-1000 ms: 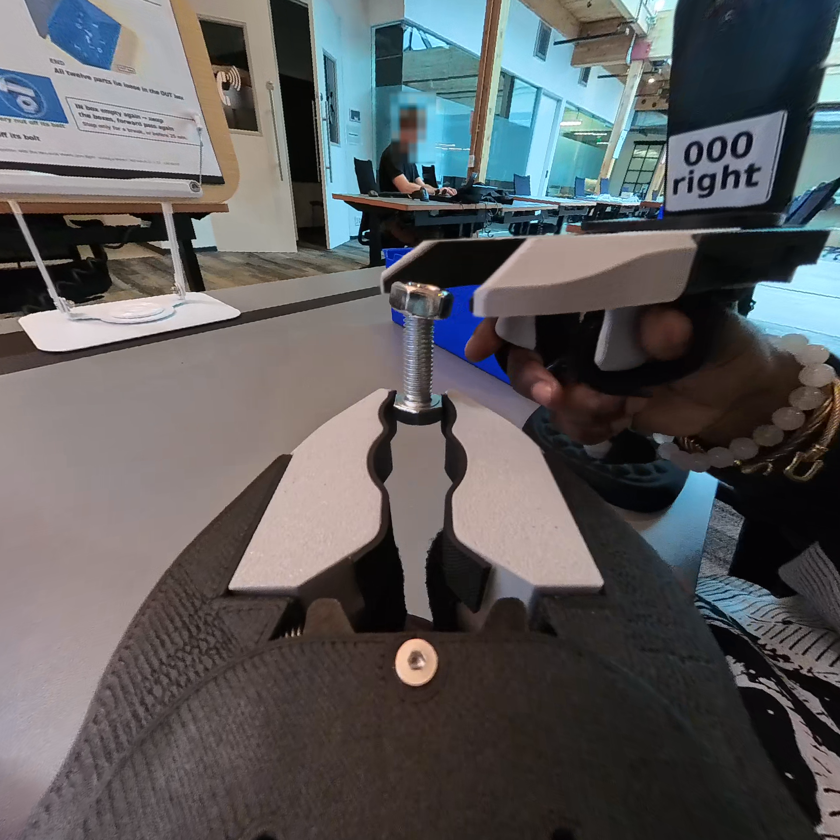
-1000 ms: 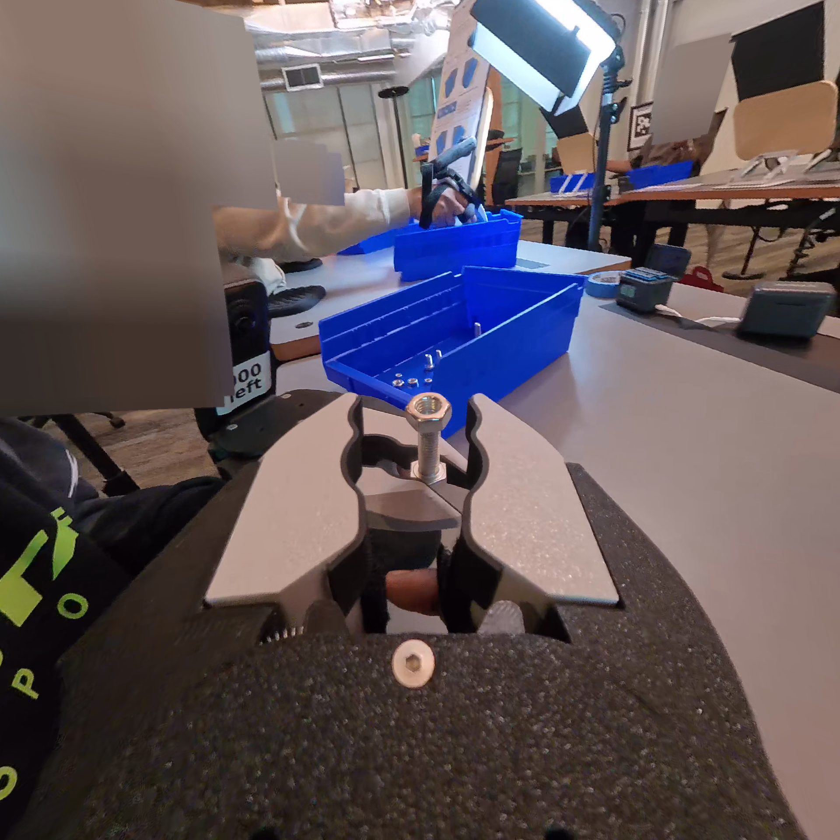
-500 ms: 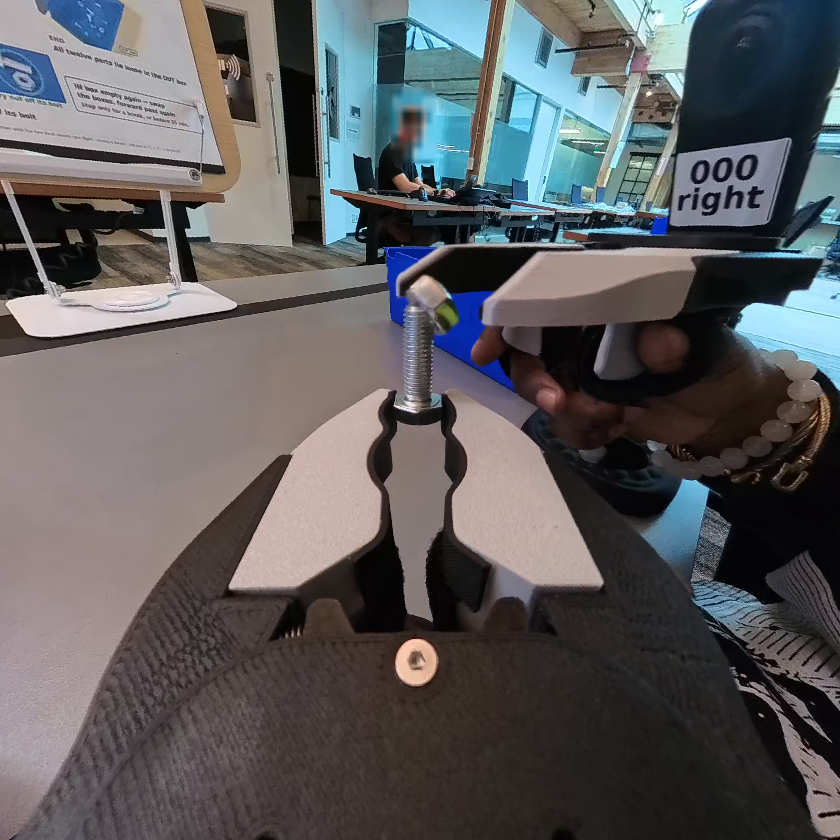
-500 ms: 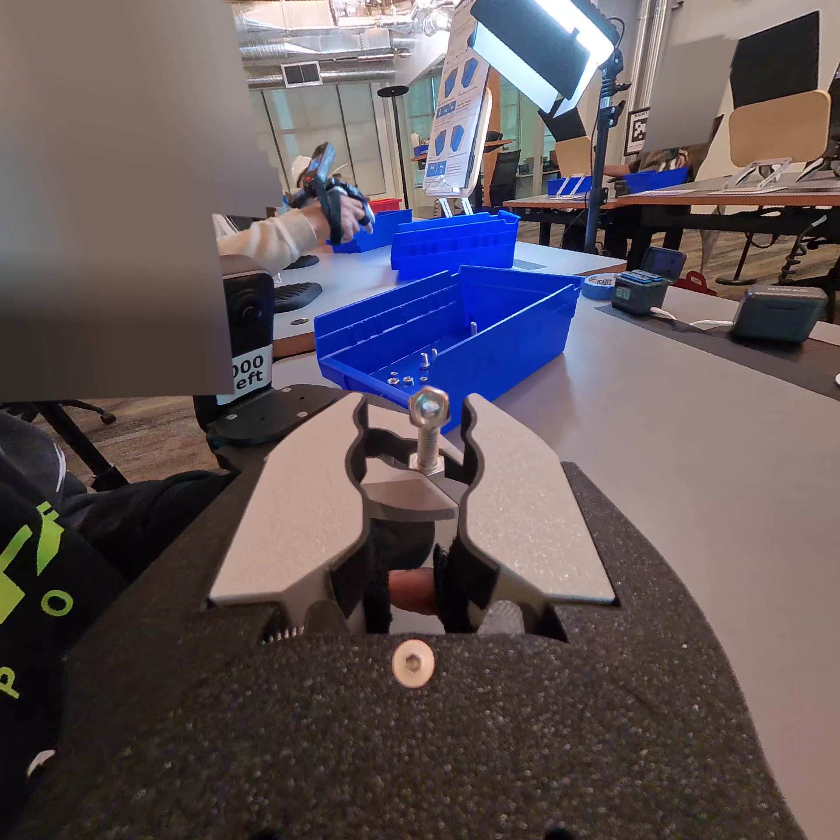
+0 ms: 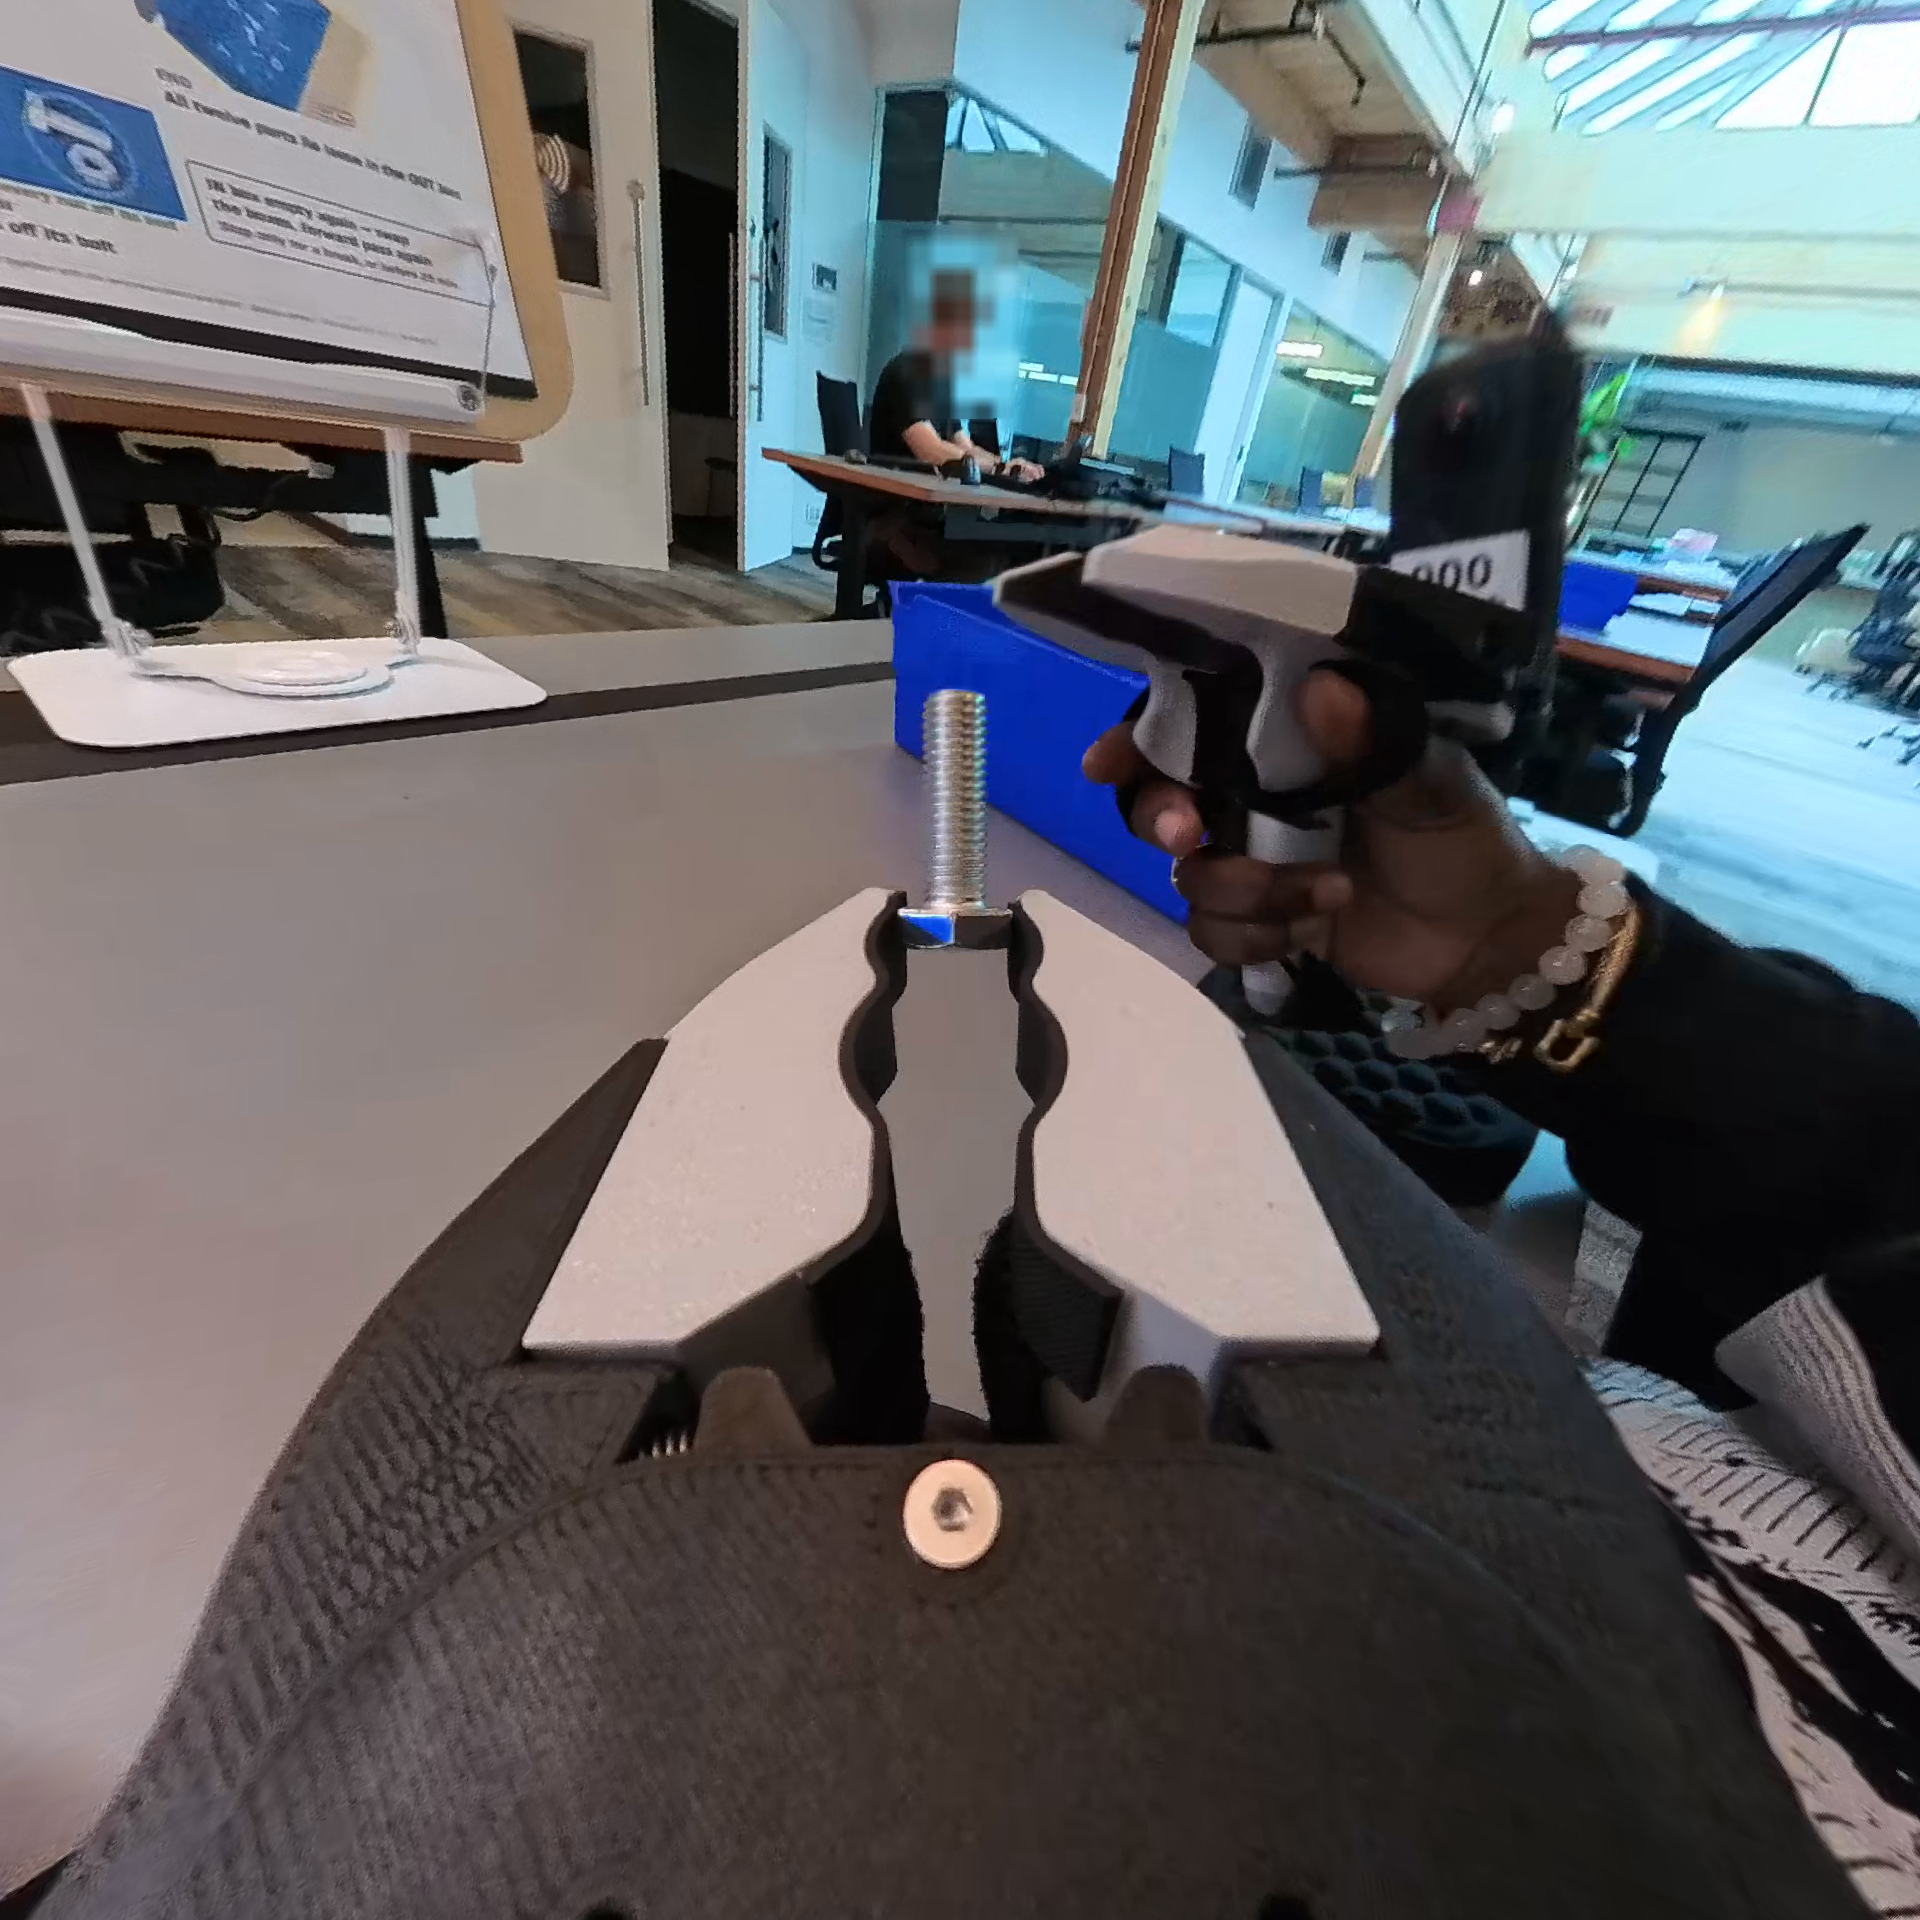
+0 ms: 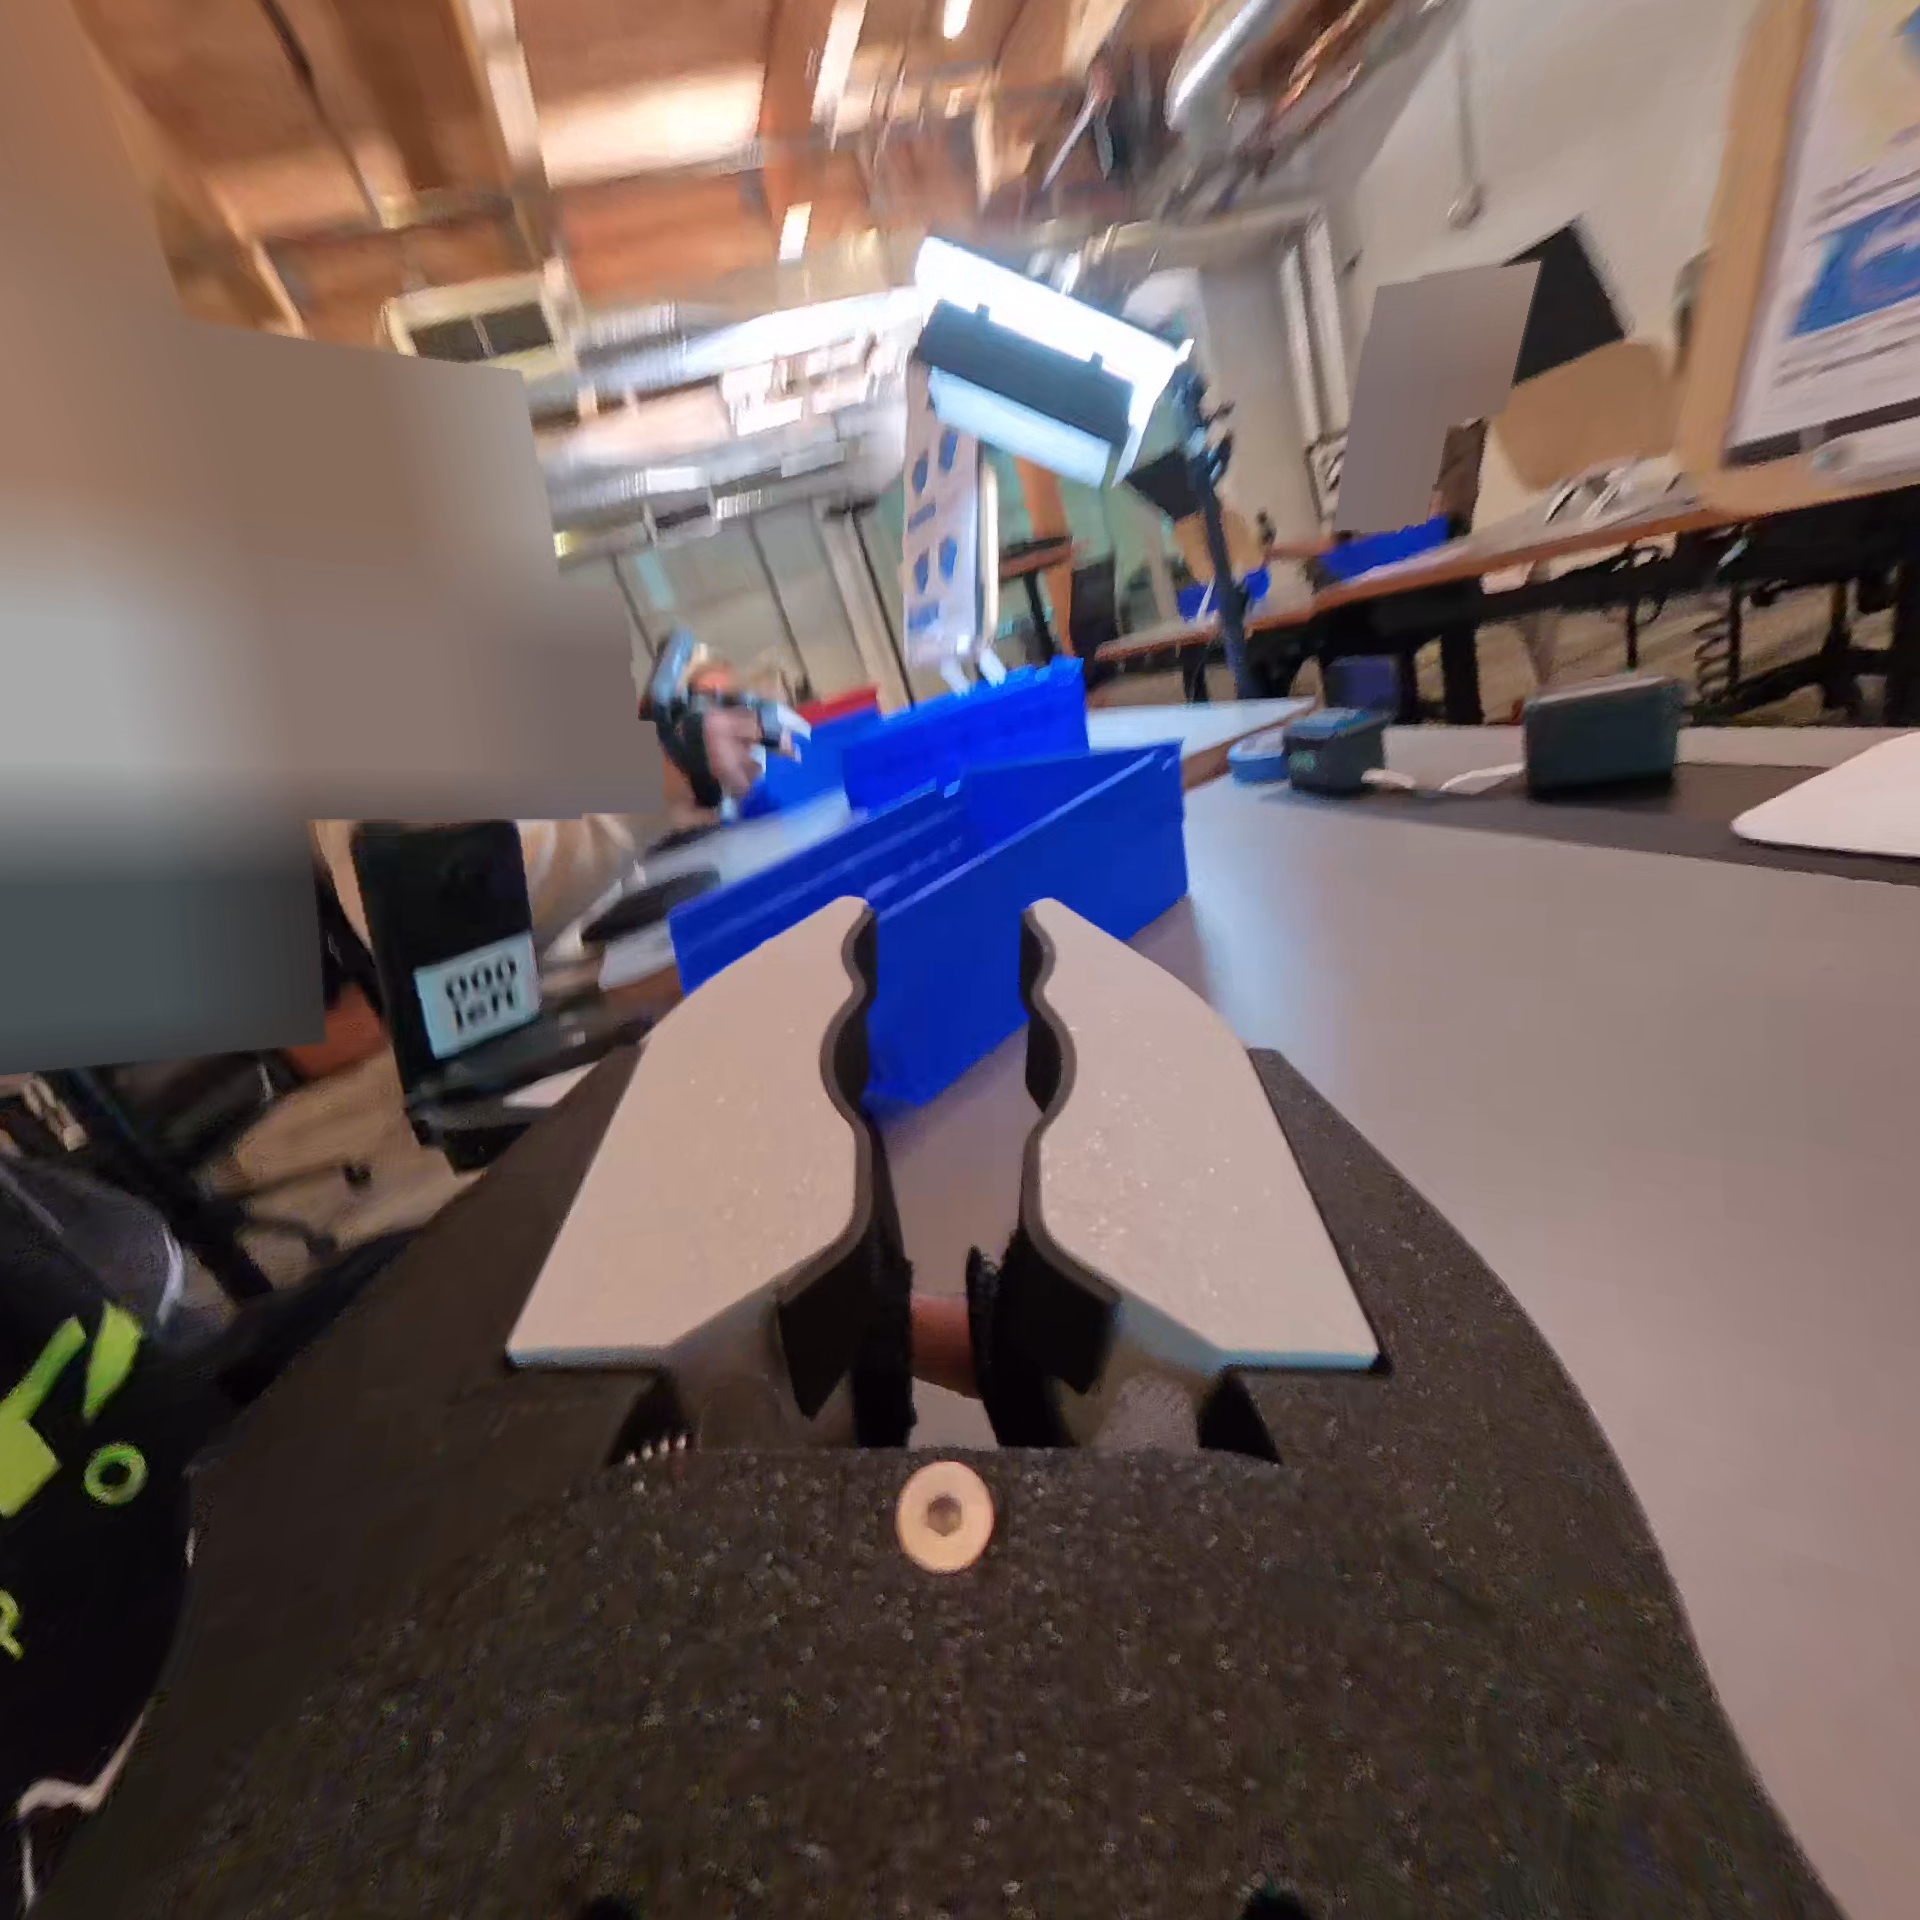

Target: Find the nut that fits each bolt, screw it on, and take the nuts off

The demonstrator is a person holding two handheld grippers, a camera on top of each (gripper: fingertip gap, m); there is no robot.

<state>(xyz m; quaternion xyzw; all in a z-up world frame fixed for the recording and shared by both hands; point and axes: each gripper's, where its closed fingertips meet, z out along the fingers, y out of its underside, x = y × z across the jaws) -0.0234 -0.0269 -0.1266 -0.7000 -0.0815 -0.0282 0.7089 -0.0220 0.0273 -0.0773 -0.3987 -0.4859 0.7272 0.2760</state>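
Clamping the silver bolt (image 5: 956, 821) by its hex head, the left gripper (image 5: 954, 930) keeps the bare thread upright, likely so a nut can go on or come off from above. No nut shows on it. The right gripper (image 6: 948, 935) points at the blue bin (image 6: 1081, 862), fingers apart and empty. Both work over a grey table (image 5: 364, 935) in an open office.

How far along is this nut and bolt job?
Partly done, it seems. The left gripper clamps a silver bolt by its head, threads up and bare, so no nut sits on it now. The right gripper is open and empty, facing the blue bin on the grey table. How many bolts remain cannot be told; the bin's inside is hidden.
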